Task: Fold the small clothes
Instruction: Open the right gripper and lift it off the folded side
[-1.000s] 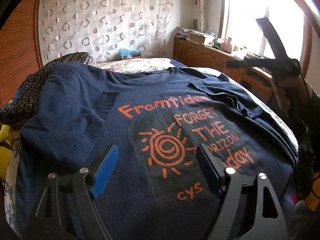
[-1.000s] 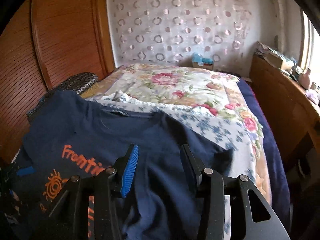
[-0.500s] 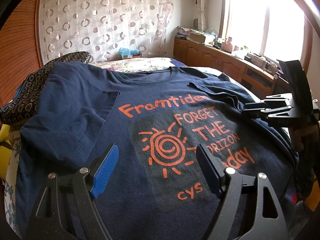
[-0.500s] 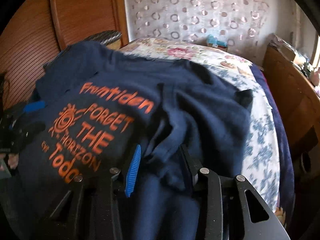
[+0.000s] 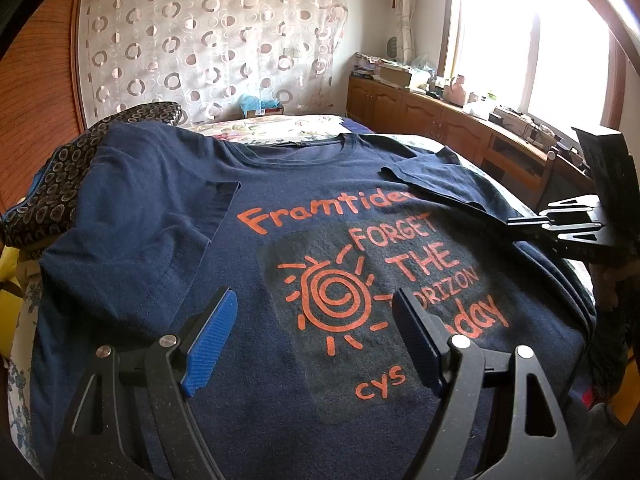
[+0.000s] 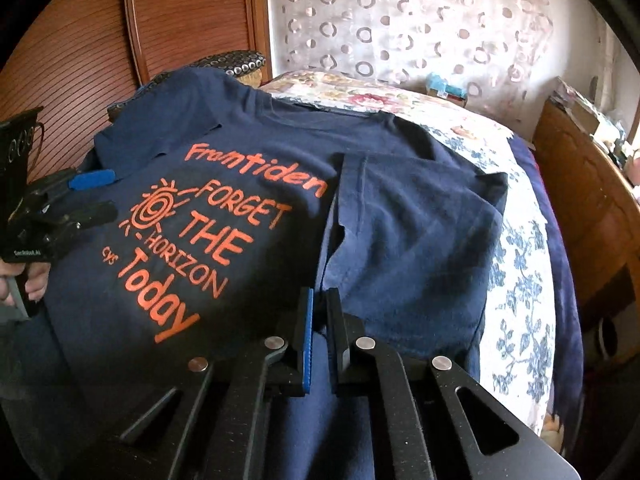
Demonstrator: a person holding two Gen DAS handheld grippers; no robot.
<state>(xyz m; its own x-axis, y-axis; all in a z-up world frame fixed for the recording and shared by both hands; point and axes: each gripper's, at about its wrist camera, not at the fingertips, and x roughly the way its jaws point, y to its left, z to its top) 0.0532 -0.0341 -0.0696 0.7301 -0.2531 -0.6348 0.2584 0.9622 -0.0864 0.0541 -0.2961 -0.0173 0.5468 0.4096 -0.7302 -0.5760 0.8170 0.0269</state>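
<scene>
A navy T-shirt [image 5: 248,264] lies print-up on the bed [image 6: 516,240] — soft, light, limp. The right gripper [image 6: 319,322] pinches its right side fold; the left gripper [image 5: 316,340] hovers spread above the near hem — best gripped at edges.

open air above t-shirt [image 5: 248,264], patterned cushion [image 5: 60,184] crowds its far left, wood cabinet [image 6: 592,200] blocks rt of bed [image 6: 520,240]

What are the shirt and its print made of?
Shirt: looks like soft matte knit, likely cotton jersey; it drapes and creases, with stitched hems. Print: flat opaque orange, probably screen ink or heat transfer; a faintly shinier patch surrounds it.
</scene>
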